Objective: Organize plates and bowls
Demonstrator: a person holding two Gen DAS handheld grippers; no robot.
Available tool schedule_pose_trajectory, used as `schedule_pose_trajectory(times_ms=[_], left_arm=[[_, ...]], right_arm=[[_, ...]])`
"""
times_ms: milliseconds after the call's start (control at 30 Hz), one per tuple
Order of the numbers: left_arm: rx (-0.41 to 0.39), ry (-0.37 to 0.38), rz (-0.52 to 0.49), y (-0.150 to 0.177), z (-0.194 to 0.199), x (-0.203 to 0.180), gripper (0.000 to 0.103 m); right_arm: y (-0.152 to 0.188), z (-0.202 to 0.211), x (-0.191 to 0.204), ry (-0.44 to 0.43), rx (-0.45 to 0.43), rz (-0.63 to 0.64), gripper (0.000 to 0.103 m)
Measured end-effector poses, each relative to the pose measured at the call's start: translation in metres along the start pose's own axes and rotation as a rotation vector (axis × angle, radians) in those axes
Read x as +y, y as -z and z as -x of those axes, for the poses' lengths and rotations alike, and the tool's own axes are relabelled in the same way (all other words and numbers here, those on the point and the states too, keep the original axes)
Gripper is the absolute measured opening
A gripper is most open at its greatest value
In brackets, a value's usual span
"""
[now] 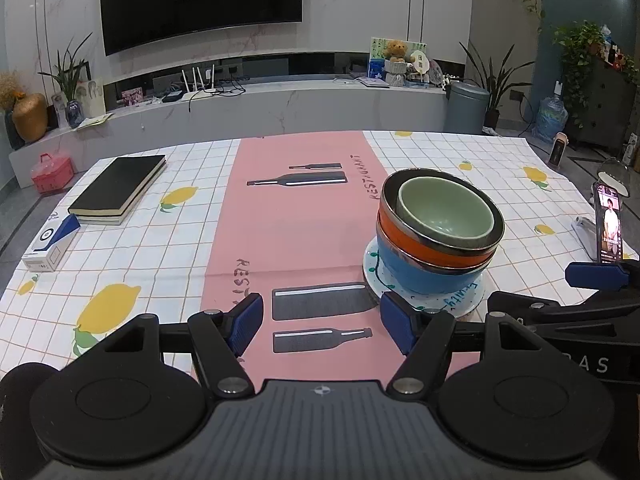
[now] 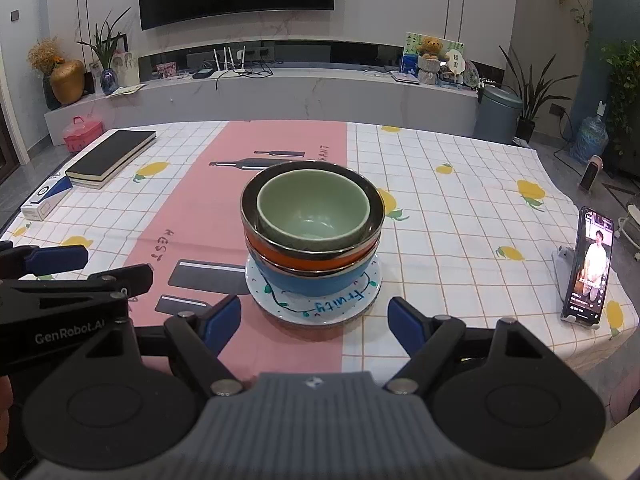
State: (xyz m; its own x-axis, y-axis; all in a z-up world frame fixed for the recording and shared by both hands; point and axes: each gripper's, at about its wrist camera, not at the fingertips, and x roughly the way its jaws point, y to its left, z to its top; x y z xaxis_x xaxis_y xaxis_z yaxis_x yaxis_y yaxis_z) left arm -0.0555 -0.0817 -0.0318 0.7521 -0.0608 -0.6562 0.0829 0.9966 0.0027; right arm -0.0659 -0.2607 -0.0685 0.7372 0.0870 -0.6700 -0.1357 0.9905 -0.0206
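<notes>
A stack of bowls stands on a white plate (image 2: 316, 308) lettered "fruity" near the table's front. A blue bowl (image 2: 316, 280) is at the bottom, an orange bowl (image 2: 308, 258) with a metal rim sits in it, and a pale green bowl (image 2: 312, 212) is nested on top. In the left wrist view the same green bowl (image 1: 444, 210) and plate (image 1: 452, 304) lie to the right. My left gripper (image 1: 322, 326) is open over the pink runner, left of the stack, nothing between its fingers. My right gripper (image 2: 314, 322) is open just in front of the plate, holding nothing.
A black book (image 1: 116, 190) and a small white-and-blue box (image 1: 50, 246) lie at the far left of the table. A phone (image 2: 588, 266) stands propped at the right edge. The lemon-print tablecloth (image 2: 460, 208) has a pink runner (image 1: 296, 220) down the middle.
</notes>
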Motion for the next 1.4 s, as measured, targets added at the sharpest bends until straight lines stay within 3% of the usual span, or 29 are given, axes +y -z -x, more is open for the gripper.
schedule_pose_trajectory(times_ms=[1400], left_arm=[[-0.006, -0.004, 0.009, -0.0032, -0.0003, 0.0025, 0.079]], right_arm=[[-0.0013, 0.0009, 0.0042, 0.001, -0.011, 0.022, 0.079]])
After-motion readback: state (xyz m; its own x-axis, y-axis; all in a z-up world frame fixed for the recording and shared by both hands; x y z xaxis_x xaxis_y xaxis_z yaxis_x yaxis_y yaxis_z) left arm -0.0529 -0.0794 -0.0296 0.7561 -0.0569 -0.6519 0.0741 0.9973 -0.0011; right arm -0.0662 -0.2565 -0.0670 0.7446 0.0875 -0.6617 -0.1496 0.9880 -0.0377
